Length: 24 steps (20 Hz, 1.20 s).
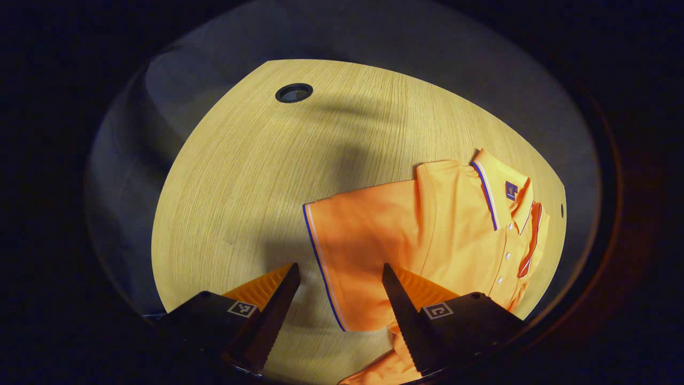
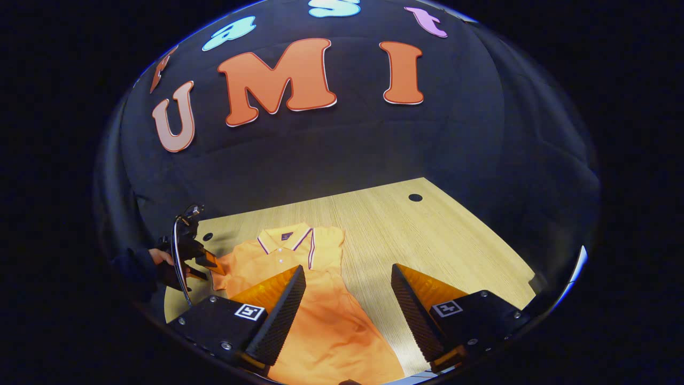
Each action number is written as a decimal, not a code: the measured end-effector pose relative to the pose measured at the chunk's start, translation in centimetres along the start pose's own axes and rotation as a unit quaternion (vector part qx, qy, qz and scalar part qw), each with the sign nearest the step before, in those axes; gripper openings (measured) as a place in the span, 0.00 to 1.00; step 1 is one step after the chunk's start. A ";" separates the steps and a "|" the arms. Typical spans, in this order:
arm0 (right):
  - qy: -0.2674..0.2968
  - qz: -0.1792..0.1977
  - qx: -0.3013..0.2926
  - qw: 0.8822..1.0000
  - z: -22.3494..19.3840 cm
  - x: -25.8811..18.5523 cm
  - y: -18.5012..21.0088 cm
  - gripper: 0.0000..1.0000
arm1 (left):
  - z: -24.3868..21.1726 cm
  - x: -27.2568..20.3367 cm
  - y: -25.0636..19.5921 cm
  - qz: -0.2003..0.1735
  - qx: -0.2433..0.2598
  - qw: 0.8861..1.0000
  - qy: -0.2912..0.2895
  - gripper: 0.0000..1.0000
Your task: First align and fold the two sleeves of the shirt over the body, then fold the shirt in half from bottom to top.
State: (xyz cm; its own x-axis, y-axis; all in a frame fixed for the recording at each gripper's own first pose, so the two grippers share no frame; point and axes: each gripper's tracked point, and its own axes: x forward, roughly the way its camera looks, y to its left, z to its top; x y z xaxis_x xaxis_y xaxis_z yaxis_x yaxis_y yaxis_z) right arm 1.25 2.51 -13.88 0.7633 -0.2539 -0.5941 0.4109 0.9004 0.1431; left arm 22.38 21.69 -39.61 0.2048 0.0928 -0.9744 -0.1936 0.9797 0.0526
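An orange polo shirt (image 1: 459,224) lies flat on the wooden table (image 1: 240,176), collar (image 1: 494,187) toward the far wall. Its near sleeve (image 1: 347,251), edged with a blue and white stripe, is spread out flat. My left gripper (image 1: 340,266) hovers open above that sleeve's hem. The far sleeve (image 1: 531,240) lies folded over the chest. In the right gripper view the shirt (image 2: 320,315) runs toward me, and my right gripper (image 2: 347,267) stands open above its right edge. A hand holds the left gripper (image 2: 206,262) at the shirt's left sleeve (image 2: 227,270).
The table has a round cable hole (image 1: 294,92) at one far corner and another hole (image 2: 415,197) at the other. Bare wood (image 2: 427,240) stretches right of the shirt. The black cloth wall (image 2: 320,155) stands behind the table.
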 end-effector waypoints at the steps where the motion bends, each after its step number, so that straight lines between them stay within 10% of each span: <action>1: 0.006 -0.001 0.003 1.000 -0.7 -0.2 -0.4 0.98 | 0.2 -0.3 -0.1 0.003 0.006 1.000 -0.004 0.94; 3: 0.009 -0.005 0.011 1.000 -1.3 -0.2 -1.0 0.98 | 0.6 0.3 0.3 0.009 0.020 1.000 -0.009 0.81; 6: 0.017 0.000 0.029 0.999 -2.1 0.1 -1.2 0.98 | 0.5 -0.2 -0.6 -0.022 0.031 0.999 -0.011 0.16; 24: 0.003 -0.022 0.013 1.000 -3.6 -2.1 -4.5 0.99 | 3.9 -7.4 -13.2 -0.113 0.194 0.965 -0.133 0.12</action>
State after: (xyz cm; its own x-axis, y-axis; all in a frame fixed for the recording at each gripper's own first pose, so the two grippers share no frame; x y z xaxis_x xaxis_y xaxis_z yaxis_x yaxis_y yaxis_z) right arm -4.05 0.25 -16.16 0.7409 -0.2904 -0.6056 0.4566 0.8790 0.1371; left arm 27.17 8.82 -32.20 0.4496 -0.1395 -0.8823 0.2479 0.9684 -0.0268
